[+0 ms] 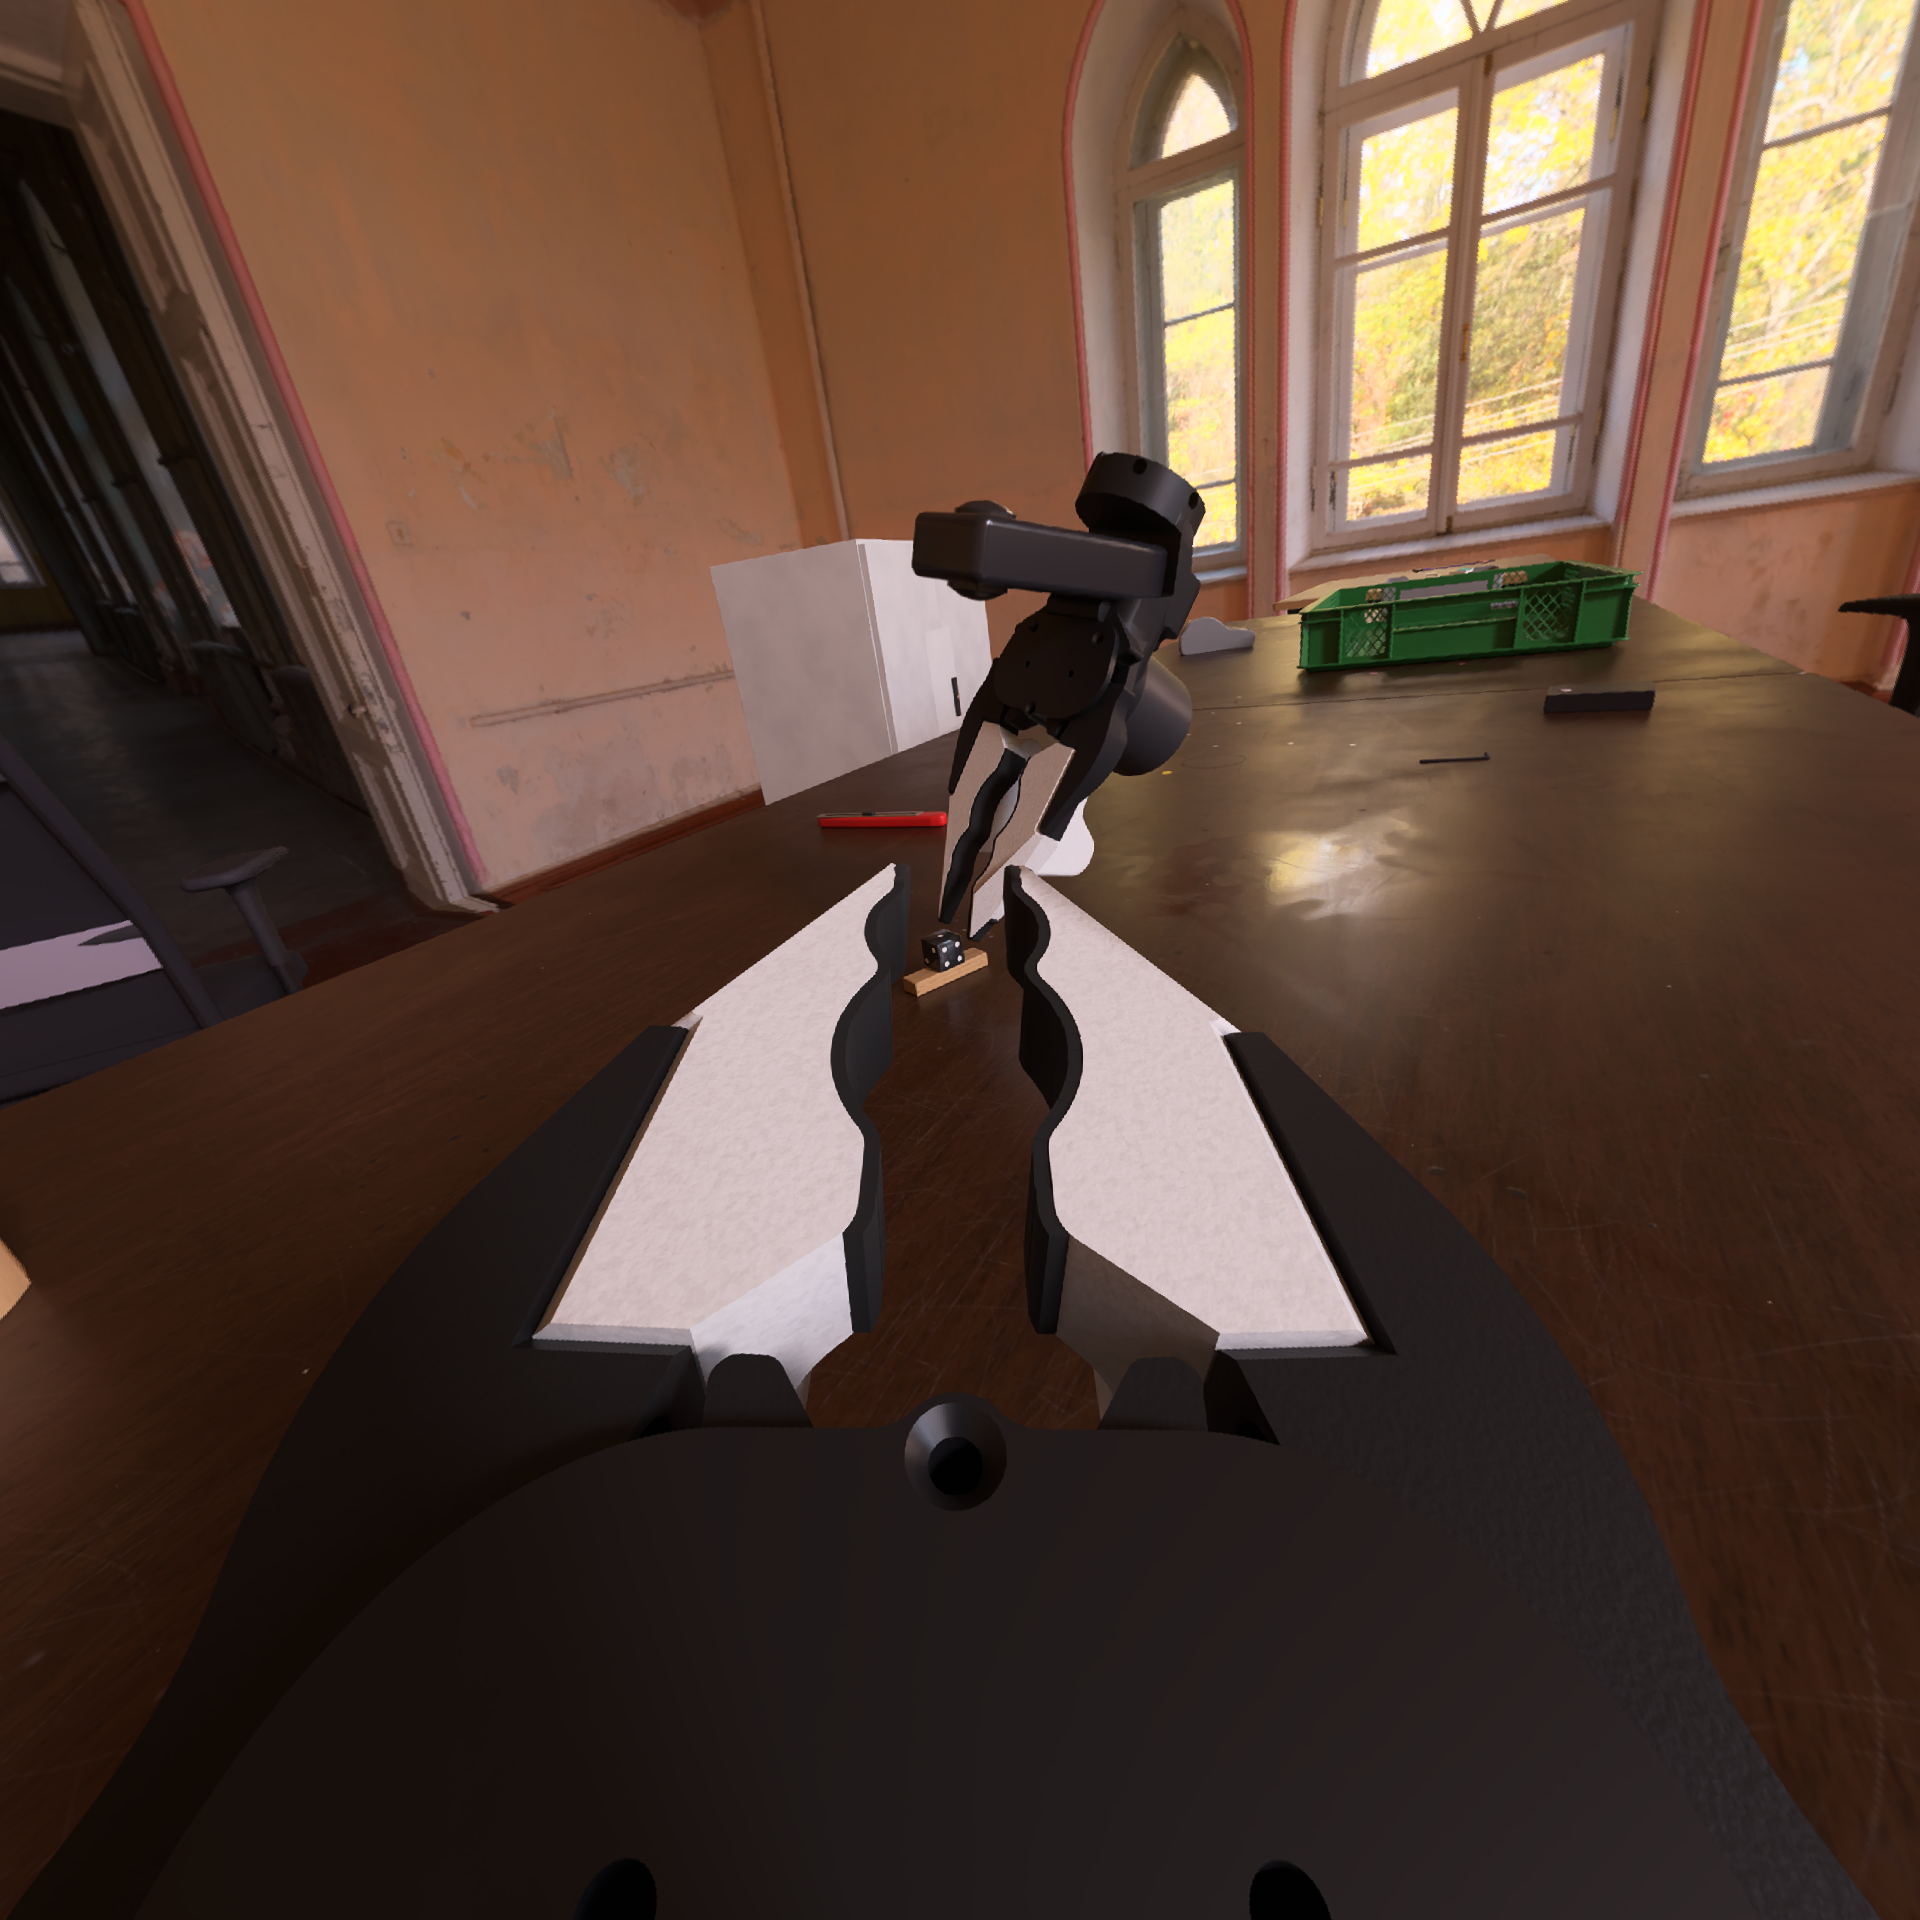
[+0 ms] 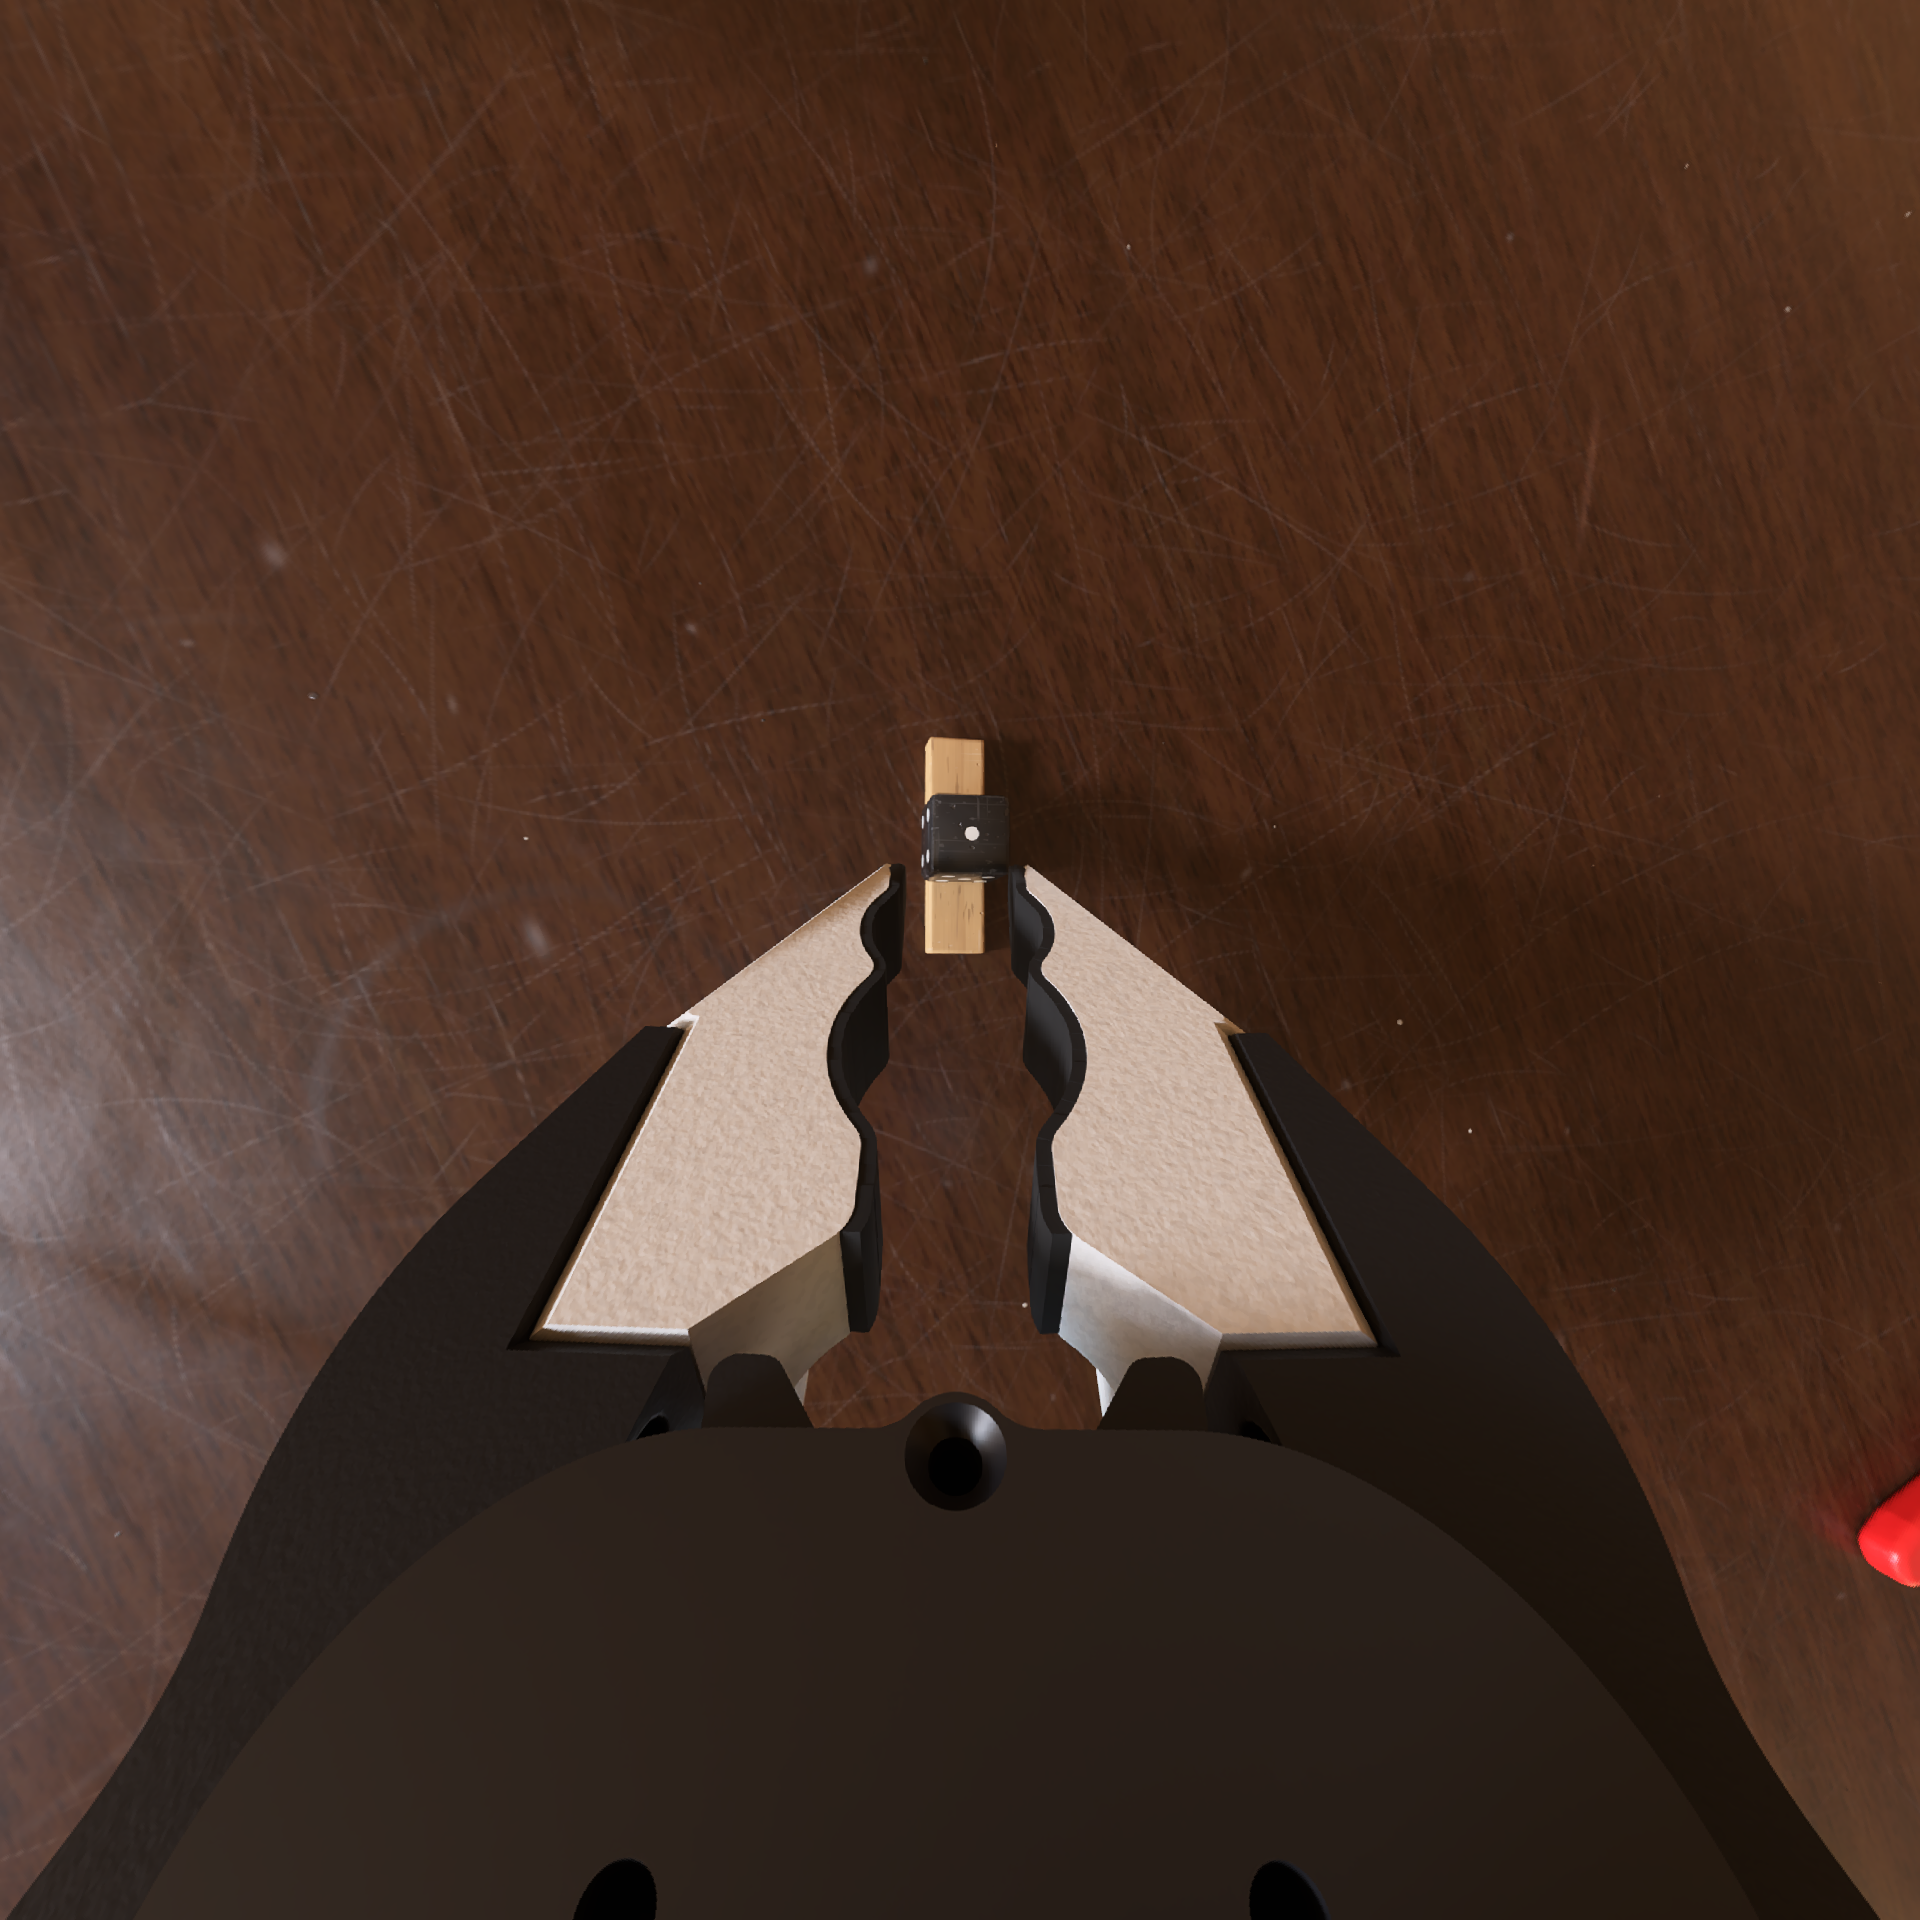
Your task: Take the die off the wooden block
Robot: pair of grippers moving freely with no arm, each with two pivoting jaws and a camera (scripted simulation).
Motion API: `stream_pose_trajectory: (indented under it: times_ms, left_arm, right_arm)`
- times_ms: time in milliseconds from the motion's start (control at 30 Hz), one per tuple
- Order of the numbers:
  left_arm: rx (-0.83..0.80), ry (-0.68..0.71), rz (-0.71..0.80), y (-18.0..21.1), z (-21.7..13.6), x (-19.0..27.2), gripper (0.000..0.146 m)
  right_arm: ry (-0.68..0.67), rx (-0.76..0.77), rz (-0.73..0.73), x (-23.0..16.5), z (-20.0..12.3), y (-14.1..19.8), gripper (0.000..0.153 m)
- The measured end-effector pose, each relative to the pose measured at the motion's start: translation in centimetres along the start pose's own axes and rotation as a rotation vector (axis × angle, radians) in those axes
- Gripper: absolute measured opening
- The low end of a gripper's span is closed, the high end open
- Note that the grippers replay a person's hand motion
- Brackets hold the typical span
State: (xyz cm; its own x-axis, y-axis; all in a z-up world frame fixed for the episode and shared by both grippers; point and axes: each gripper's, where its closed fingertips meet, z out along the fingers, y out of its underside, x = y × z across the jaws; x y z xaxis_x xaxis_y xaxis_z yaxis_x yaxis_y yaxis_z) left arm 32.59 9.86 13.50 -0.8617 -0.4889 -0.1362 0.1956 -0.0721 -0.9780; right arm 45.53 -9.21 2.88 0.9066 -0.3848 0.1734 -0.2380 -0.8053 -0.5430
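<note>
Die, black with white pips, sits on the middle of a small wooden block that lies flat on a dark brown, scratched table. The die overhangs one long edge of the narrow block slightly.

The right gripper points straight down above the block, its fingers apart with a clear gap between them and nothing held; its fingertips frame the near half of the block without touching the die.

From the left wrist view, the left gripper is low over the table, fingers apart and empty, aimed toward the die and block. The right gripper hangs just above and behind the die.

Farther back lie a red object, a white box and a green crate.
</note>
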Motion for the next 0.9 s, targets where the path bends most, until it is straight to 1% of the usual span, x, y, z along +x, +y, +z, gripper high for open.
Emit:
stream_pose_trajectory:
  times_ms: [167,300,367,467,600,733,900]
  left_arm:
    - [0.005,-0.008,-0.014,0.0,0.0,-0.2,0.018]
    - [0.006,-0.005,-0.016,0.0,-0.1,-0.1,0.018]
    - [0.003,-0.003,-0.013,0.0,-0.1,0.0,0.018]
    - [0.004,-0.001,-0.012,0.0,-0.2,0.1,0.017]
    - [0.009,0.002,-0.019,-0.1,-0.4,0.2,0.017]
    - [0.013,0.002,-0.015,-0.4,-0.6,0.3,0.017]
    - [0.011,0.008,-0.018,-0.7,-0.8,0.6,0.017]
  right_arm:
    - [0.000,-0.029,-0.004,0.2,0.8,0.2,0.026]
    - [-0.005,-0.063,-0.019,0.2,1.4,0.4,0.026]
    - [-0.015,-0.061,-0.011,0.2,1.6,0.2,0.025]
    - [-0.007,-0.076,-0.010,0.3,1.8,0.1,0.018]
    - [-0.017,-0.078,0.023,0.2,1.6,0.3,0.018]
    - [0.005,-0.034,0.063,0.0,0.4,0.7,0.018]
    - [0.081,0.094,0.112,-0.1,-3.6,0.0,0.018]
